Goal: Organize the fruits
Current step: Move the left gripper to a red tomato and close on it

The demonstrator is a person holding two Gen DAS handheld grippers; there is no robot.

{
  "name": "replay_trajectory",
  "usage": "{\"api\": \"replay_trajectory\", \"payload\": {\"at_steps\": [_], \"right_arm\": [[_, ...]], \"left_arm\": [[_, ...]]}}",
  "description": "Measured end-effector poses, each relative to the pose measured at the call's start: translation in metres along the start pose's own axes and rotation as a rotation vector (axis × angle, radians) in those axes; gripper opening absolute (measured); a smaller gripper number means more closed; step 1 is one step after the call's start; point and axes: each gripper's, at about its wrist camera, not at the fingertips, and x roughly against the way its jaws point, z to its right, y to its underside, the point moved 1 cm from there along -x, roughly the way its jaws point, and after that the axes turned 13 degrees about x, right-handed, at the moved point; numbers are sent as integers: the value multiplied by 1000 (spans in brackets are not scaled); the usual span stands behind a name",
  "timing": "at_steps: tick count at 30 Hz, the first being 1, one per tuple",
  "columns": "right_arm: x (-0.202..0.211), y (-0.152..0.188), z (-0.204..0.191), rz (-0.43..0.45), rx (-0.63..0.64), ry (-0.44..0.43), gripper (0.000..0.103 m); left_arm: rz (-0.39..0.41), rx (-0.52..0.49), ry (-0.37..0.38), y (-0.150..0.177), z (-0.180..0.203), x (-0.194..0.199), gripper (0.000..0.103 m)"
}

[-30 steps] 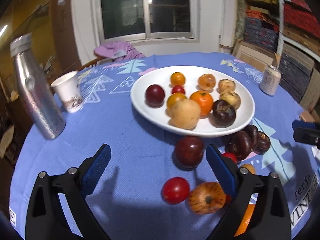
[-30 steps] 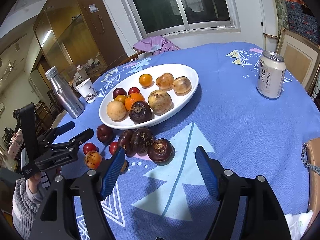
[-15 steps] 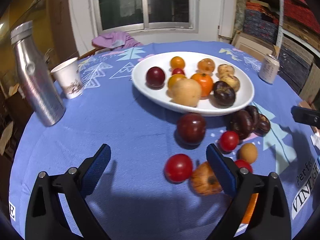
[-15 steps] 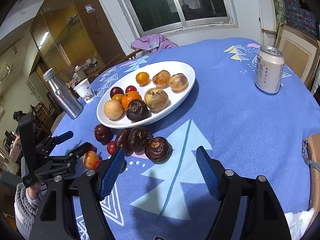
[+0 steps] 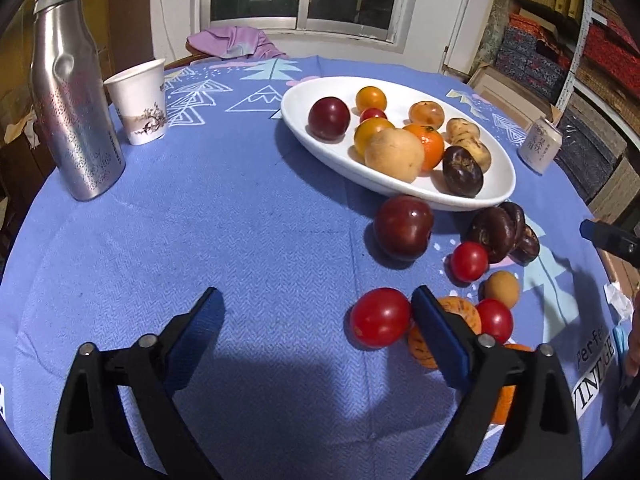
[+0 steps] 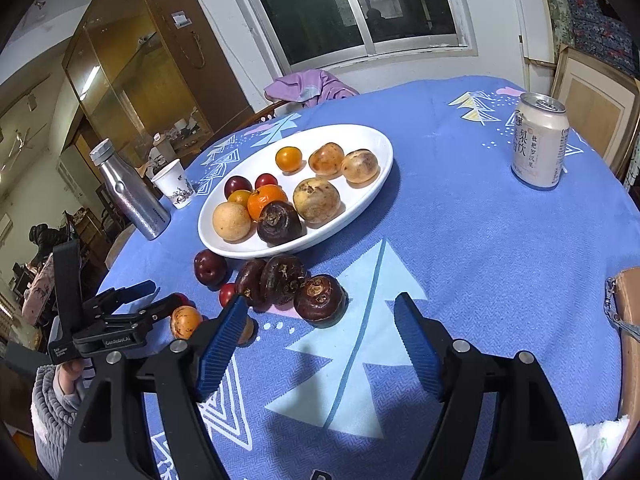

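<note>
A white oval plate [image 5: 304, 120] holds several fruits. In front of it on the blue cloth lie a dark red plum [image 5: 402, 226], dark water chestnuts [image 5: 494, 234], small tomatoes and an orange speckled fruit [image 5: 460, 312]. My left gripper [image 5: 316, 300] hangs low over the cloth with its jaws closing. A red tomato [image 5: 380, 316] sits just inside its right finger, and the left pad is well clear of it. My right gripper [image 6: 320, 304] stands open above the cloth, just short of the nearest water chestnut [image 6: 320, 298]. In the right wrist view the left gripper [image 6: 162, 293] shows at the far left.
A dented metal bottle [image 5: 72, 100] and a paper cup [image 5: 140, 102] stand at the left. A drink can [image 6: 540, 144] stands at the right, behind the plate. A purple cloth [image 5: 236, 42] hangs over a chair behind the table. A brown bag [image 6: 628, 320] lies at the right edge.
My left gripper has sunk and shifted toward the loose fruit, and its jaws have narrowed; the red tomato now sits by its right finger. My right gripper has stayed put.
</note>
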Motion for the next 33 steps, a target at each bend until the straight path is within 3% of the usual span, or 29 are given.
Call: {"api": "replay_trajectory", "payload": {"at_steps": [4, 11, 17, 21, 25, 33], "right_arm": [[-1, 0, -1, -5, 6, 2, 77], [-3, 1, -1, -13, 5, 6, 77], [-4, 1, 0, -14, 0, 7, 77], [-4, 1, 0, -17, 2, 8, 77], [-5, 1, 3, -20, -6, 11, 77], [-7, 2, 1, -24, 0, 8, 77]], "left_arm": [[16, -51, 11, 4, 11, 3, 70], [-46, -36, 47, 8, 13, -3, 69], [-41, -49, 47, 15, 19, -2, 69], [-33, -85, 76, 17, 28, 1, 47], [-20, -118, 72, 21, 36, 4, 37], [-35, -118, 28, 34, 36, 9, 35]]}}
